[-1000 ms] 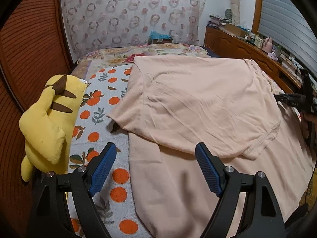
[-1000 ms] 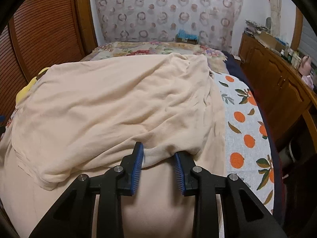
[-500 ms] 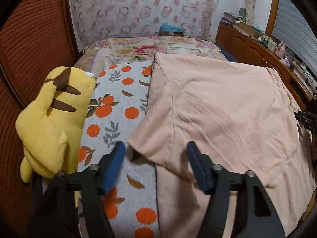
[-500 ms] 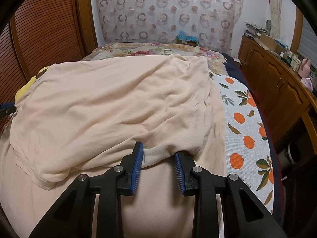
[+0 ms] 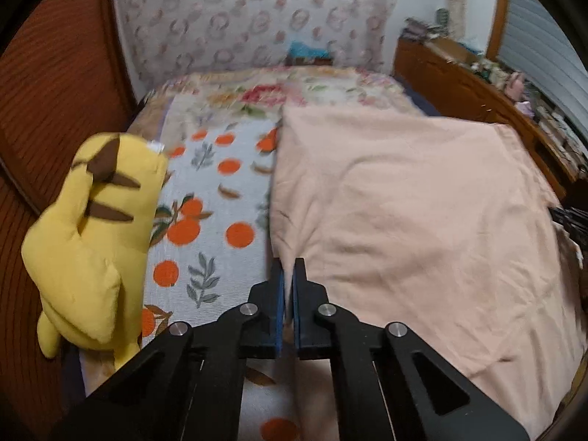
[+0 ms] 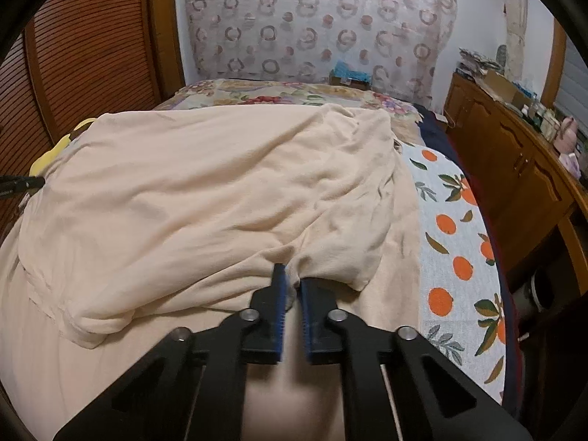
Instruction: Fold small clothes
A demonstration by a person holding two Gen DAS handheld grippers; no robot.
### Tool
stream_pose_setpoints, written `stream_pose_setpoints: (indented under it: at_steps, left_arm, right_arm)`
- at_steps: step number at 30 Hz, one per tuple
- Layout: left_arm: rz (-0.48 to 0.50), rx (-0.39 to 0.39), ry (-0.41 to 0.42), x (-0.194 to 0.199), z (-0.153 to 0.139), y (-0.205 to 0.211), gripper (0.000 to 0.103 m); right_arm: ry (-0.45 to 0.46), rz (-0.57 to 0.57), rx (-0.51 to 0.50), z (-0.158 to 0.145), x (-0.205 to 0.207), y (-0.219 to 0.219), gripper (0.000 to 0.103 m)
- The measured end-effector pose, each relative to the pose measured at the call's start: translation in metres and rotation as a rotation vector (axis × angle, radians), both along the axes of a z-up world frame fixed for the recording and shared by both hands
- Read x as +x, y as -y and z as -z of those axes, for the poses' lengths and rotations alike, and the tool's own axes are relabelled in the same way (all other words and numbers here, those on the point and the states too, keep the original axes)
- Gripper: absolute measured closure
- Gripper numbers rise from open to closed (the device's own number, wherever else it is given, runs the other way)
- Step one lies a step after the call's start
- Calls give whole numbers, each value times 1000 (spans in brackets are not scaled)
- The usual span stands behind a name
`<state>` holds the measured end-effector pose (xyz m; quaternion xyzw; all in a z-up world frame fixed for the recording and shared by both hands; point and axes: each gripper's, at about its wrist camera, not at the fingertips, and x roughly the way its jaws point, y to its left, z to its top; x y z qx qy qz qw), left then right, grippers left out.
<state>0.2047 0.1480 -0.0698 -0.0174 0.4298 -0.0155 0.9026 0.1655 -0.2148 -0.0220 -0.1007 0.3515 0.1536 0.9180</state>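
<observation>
A peach-coloured garment (image 5: 404,213) lies folded over itself on the bed, filling the right half of the left wrist view. My left gripper (image 5: 289,268) is shut on the garment's near left edge, and the cloth puckers into its blue pads. Seen from the right wrist, the same garment (image 6: 205,183) spreads across the bed with its upper layer wrinkled. My right gripper (image 6: 290,275) is shut on the near hem of that upper layer, a pinch of cloth between its pads. The left gripper's tip (image 6: 22,183) shows at the far left edge.
A yellow plush toy (image 5: 92,242) leans at the bed's left side against a wooden slatted panel (image 5: 47,92). The bedspread (image 5: 213,220) with orange fruit prints shows beside the garment. A wooden dresser (image 6: 522,161) with clutter runs along the right. A patterned curtain (image 6: 312,18) hangs behind the bed.
My left gripper moved left to the garment's edge and shut on it. My right gripper's jaws closed from part open onto the hem. The left view is blurred now.
</observation>
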Motion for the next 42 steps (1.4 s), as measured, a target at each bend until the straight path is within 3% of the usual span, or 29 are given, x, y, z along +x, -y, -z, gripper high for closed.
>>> stream_pose_setpoints:
  at_steps: [7, 13, 28, 33, 38, 42]
  left_arm:
    - [79, -15, 116, -27, -52, 19, 99]
    - [111, -43, 201, -50, -83, 26, 99]
    - [106, -122, 301, -132, -108, 12, 99]
    - [74, -107, 271, -145, -88, 8, 99]
    - [40, -97, 153, -138, -35, 8, 99]
    - [22, -72, 106, -138, -11, 12, 99]
  right_arm:
    - [144, -22, 90, -37, -27, 13, 100]
    - [213, -50, 127, -72, -52, 27, 100]
    - [223, -135, 168, -103, -147, 76, 100]
    - [213, -102, 127, -106, -173, 93, 100]
    - [79, -52, 48, -57, -157, 98, 100]
    - [-18, -43, 18, -17, -137, 92, 100]
